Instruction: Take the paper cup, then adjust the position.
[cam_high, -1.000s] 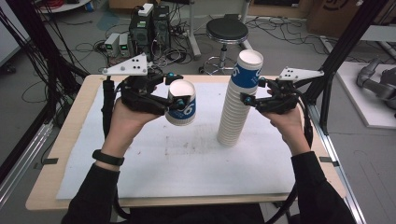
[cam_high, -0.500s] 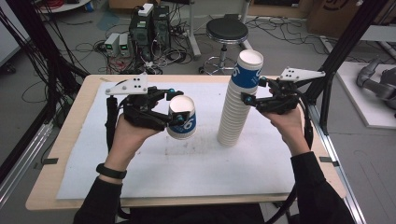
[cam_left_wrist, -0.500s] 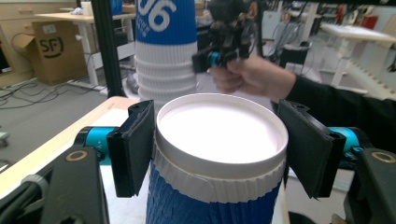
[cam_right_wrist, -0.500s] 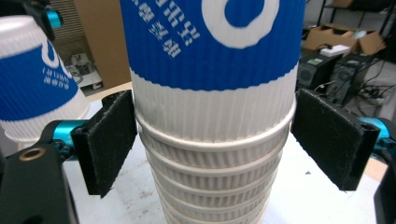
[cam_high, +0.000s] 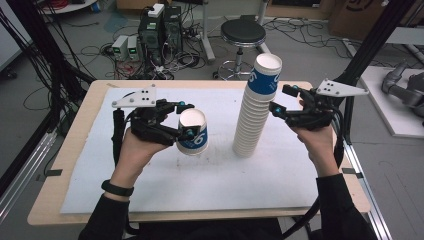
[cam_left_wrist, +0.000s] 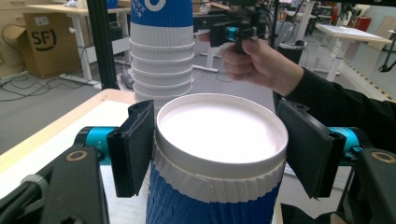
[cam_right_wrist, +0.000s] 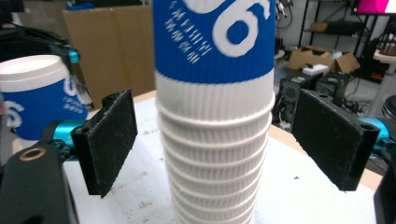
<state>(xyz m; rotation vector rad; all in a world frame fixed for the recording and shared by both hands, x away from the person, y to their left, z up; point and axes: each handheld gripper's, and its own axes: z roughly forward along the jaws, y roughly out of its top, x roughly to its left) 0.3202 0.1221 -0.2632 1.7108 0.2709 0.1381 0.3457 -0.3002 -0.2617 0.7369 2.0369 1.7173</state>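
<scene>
A blue and white paper cup (cam_high: 192, 132) stands upright just above or on the white sheet, left of centre; whether it touches I cannot tell. My left gripper (cam_high: 186, 120) is shut on it, pads pressed under its rim (cam_left_wrist: 219, 100). A tall stack of the same cups (cam_high: 257, 107) rises at the middle right. My right gripper (cam_high: 280, 99) is open beside the stack's upper part, on its right. In the right gripper view its pads (cam_right_wrist: 109, 140) stand apart from the stack (cam_right_wrist: 215, 154) on both sides, and the held cup (cam_right_wrist: 37, 93) shows at the left.
A white sheet (cam_high: 200, 195) covers the wooden table (cam_high: 70, 150). A black stool (cam_high: 243, 32) and computer boxes with cables (cam_high: 160, 25) stand on the floor behind it. Black frame posts (cam_high: 372, 45) rise at the right. Room is free in front of the cups.
The left gripper has come down with the cup and set it upright from a tilt. The right gripper has drawn back a little to the right of the stack.
</scene>
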